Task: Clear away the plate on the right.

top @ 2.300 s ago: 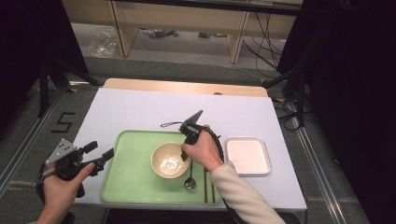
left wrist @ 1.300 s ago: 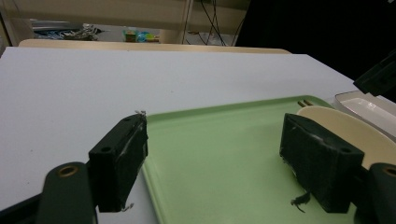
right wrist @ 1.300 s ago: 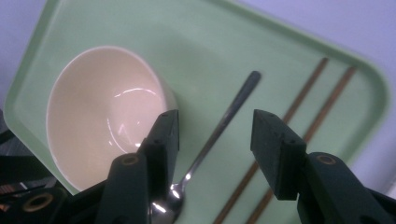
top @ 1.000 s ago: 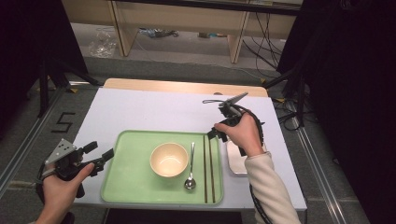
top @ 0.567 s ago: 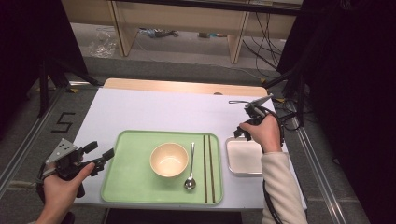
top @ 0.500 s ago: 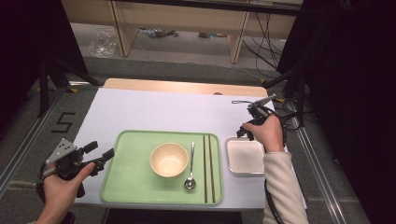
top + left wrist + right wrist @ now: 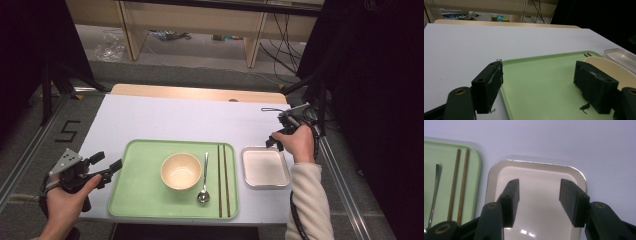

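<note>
Here the right gripper (image 7: 537, 202) hangs with jaws parted and empty over the white dish (image 7: 265, 167) near the table's right edge, seemingly to grasp it, while the left gripper (image 7: 107, 165), likewise wide, waits at the green tray's (image 7: 145, 200) left edge.

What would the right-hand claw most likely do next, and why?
Probably lower and close on the far rim of the white dish. The right gripper hangs open just above it, jaws over its inside, holding nothing. The green tray already carries bowl, spoon and chopsticks.
</note>
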Demonstrator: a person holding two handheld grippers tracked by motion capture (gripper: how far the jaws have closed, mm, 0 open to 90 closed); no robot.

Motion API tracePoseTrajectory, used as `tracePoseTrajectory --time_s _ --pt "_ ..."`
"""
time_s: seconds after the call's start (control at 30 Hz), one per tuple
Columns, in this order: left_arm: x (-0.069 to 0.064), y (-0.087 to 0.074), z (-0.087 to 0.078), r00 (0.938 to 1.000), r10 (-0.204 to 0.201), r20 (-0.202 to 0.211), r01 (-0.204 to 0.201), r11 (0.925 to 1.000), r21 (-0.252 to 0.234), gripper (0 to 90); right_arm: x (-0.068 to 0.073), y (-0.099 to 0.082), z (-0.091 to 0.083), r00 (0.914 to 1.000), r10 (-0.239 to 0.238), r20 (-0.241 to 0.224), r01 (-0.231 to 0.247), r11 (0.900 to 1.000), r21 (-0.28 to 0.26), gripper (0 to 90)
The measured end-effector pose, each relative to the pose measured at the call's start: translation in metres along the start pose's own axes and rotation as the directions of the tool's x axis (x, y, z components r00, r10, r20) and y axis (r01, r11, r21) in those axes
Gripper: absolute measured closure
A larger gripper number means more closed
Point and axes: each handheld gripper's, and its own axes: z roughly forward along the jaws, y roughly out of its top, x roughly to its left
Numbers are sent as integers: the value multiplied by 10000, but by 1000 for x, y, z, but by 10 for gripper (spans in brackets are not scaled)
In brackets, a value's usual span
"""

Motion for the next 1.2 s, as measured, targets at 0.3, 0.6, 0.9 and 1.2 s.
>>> tracePoseTrajectory --time_s 0.3,0.6,0.9,1.2 --pt "-1 0 2 10000 26 -29 -25 10000 12 232 -25 -5 -1 9961 598 642 -621 9975 347 564" --pt "0 0 -1 10000 49 58 -48 10000 -44 232 -45 -11 12 9962 126 863 -187 9974 695 591" --pt "0 0 1 10000 21 75 -21 10000 39 232 -52 -16 35 9914 871 973 -1034 9786 1781 682" --pt "0 -1 0 10000 -24 70 24 10000 48 231 -50 -17 44 9929 844 834 -996 9746 2006 717"
